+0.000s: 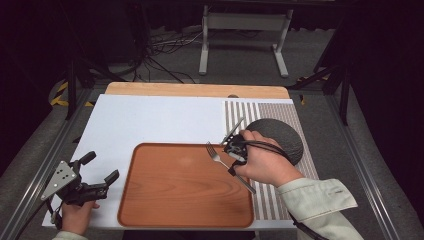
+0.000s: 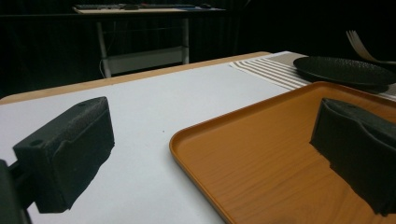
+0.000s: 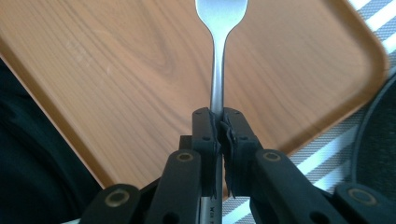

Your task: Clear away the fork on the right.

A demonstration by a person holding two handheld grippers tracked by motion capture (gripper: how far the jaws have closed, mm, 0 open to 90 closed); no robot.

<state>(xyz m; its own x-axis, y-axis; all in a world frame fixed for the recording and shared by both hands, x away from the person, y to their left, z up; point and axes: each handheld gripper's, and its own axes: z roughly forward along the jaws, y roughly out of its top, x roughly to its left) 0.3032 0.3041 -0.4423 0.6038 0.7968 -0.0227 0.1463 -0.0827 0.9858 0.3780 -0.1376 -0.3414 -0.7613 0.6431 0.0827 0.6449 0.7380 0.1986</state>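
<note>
The right gripper (image 3: 219, 122) has its fingers (image 3: 205, 133) pressed narrow on the handle of a fork (image 3: 217, 70), gripping it partway along. In the right gripper view the shaft runs straight out between the pads, in line with the jaws, and the head lies farthest out. That line is what the coming move turns on: the fork's long axis carries on from the fingers, so wherever the gripper points, the tines lead.

Beyond the fingers, under the fork's head, lies the wooden tray (image 3: 116, 56). In the high view the fork (image 1: 216, 154) slants across the tray's right rim (image 1: 252, 200), tines over the tray's upper right part and the handle end trailing back over the striped mat (image 1: 270, 200) under the person's right hand (image 1: 262, 165). Whether the tines touch the tray surface I cannot tell. Just to the far side of that hand sits the dark round plate (image 1: 285, 135), still on the mat.

I judge that the fork is being brought to the tray; laying it flat would call for lowering the handle end and bringing it over the rim.

The left gripper (image 1: 95, 172) is well apart, off the tray's left edge over the white worktop (image 1: 150, 120). Its fingers (image 2: 70, 149) stand wide with nothing between them, one over the worktop and one over the tray (image 2: 261, 163). The right hand is plainly the nearer one.
</note>
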